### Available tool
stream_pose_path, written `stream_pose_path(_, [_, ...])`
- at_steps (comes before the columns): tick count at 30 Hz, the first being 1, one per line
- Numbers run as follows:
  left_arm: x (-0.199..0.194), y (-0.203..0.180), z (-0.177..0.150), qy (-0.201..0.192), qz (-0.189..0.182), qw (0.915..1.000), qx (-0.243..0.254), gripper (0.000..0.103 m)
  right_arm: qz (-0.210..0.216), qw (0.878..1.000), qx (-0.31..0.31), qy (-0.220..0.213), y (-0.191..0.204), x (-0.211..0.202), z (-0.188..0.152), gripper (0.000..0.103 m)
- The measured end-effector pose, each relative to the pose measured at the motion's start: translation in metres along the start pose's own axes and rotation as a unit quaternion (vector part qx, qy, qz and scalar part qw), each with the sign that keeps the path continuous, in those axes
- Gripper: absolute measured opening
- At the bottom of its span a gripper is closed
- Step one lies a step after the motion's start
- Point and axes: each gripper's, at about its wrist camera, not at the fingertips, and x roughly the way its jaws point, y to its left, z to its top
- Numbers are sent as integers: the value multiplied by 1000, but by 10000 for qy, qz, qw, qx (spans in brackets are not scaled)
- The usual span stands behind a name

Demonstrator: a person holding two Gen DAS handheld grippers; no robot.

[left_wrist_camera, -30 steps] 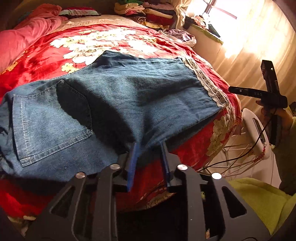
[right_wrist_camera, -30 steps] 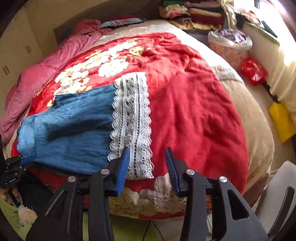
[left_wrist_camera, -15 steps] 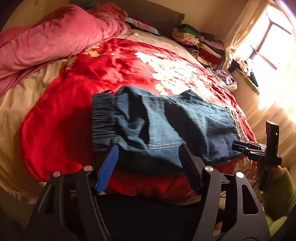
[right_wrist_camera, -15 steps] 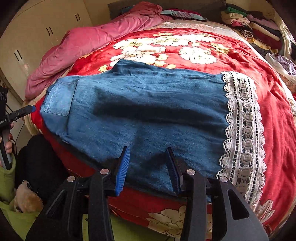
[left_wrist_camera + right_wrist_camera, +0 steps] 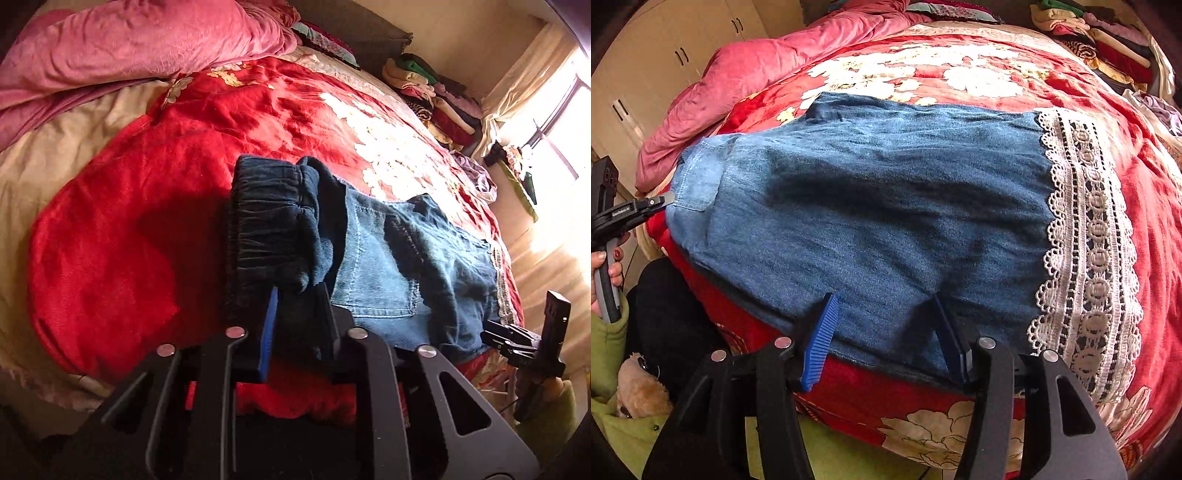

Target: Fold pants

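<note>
Blue denim pants (image 5: 886, 206) with a white lace hem (image 5: 1089, 251) lie across the red floral blanket (image 5: 960, 62), waist at the left. In the left wrist view the dark elastic waistband (image 5: 269, 221) is bunched and lifted, and my left gripper (image 5: 299, 295) is shut on its near corner. The left gripper also shows at the waist end in the right wrist view (image 5: 661, 201). My right gripper (image 5: 886, 314) is open, its jaws astride the near edge of the pants' leg. It also shows at the lower right of the left wrist view (image 5: 495, 334).
A pink duvet (image 5: 129, 48) is heaped at the head of the bed. Stacked folded clothes (image 5: 436, 99) sit at the far corner by the window. White cupboards (image 5: 657, 74) stand at the left. The bed's front edge is just below both grippers.
My left gripper has closed on the waistband corner and lifted it, bunching the waist. My right gripper has moved in over the near edge of the leg and opened wider.
</note>
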Motion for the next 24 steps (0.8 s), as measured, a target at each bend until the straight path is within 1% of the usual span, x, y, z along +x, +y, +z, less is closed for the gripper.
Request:
stream_pose_path(1, [-7, 1, 1, -82, 66, 9999, 45, 7, 7, 10000, 4, 13, -1, -1, 0, 52])
stream_pose_path(3, [-18, 6, 2, -204, 362, 9990, 174, 7, 14, 10000, 17, 29, -1, -1, -1, 52])
stream_pose_path(5, [-15, 16, 2, -134, 635, 9978, 158, 7, 1, 10000, 16, 40, -2, 1, -1, 52])
stream_pose_path(7, [-9, 31, 1, 42, 605, 9981, -79, 7, -34, 10000, -12, 62, 0, 3, -1, 53])
stream_pose_path(9, [-18, 31, 1, -120, 534, 9984, -127, 7, -53, 9999, -70, 63, 2, 1, -1, 53])
stream_pose_path(10, [-27, 25, 2, -261, 515, 9983, -40, 7, -76, 9999, -125, 32, 3, -1, -1, 53])
stream_pose_path(12, [-38, 7, 5, -403, 484, 9977, 268, 8, -130, 9992, -357, -84, 10, -7, -1, 53])
stream_pose_path(13, [-41, -5, 6, -427, 421, 9972, 439, 14, -116, 9984, -525, -153, 16, -9, -2, 53])
stream_pose_path(14, [-41, -16, 7, -434, 331, 9968, 576, 21, -80, 9972, -710, -203, 22, -11, -3, 53])
stream_pose_path(15, [-38, -29, 8, -399, 219, 9964, 714, 24, -55, 9960, -859, -249, 28, -12, -3, 53])
stream_pose_path(17, [-24, -55, 8, -239, -35, 9949, 979, 26, 72, 9939, -1047, -340, 39, -12, -1, 53])
stream_pose_path(19, [-1, -81, 9, 22, -239, 9920, 1240, 26, 159, 9933, -1065, -416, 46, -10, 6, 53])
stream_pose_path(20, [9, -91, 8, 108, -288, 9902, 1364, 26, 207, 9931, -1061, -457, 48, -9, 11, 53])
stream_pose_path(22, [36, -111, 7, 374, -265, 9858, 1614, 27, 111, 9932, -1015, -559, 50, -4, 21, 53])
stream_pose_path(24, [57, -123, 2, 547, -230, 9816, 1814, 30, 21, 9949, -898, -462, 50, 8, 29, 53])
